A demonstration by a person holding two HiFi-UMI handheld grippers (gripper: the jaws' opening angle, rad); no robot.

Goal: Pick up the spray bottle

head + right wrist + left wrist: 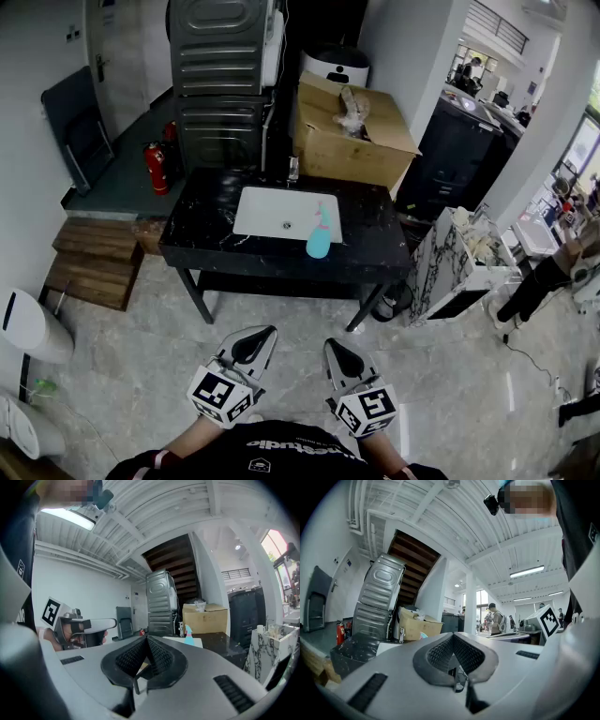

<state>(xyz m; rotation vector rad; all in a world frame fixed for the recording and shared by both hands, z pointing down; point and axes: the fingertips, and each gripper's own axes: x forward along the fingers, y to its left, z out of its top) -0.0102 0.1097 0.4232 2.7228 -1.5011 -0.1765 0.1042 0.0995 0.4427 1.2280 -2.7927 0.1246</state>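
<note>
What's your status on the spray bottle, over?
Left gripper and right gripper shut, empty. Spray bottle upright on black table, by the sink's right edge, untouched. Only open floor between us and table.

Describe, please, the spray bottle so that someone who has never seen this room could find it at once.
Look for the black table in front of the big cardboard box; a white rectangular basin is set into its top. The spray bottle stands upright at the basin's right front corner. It is the only teal thing on that black-and-white top.
</note>
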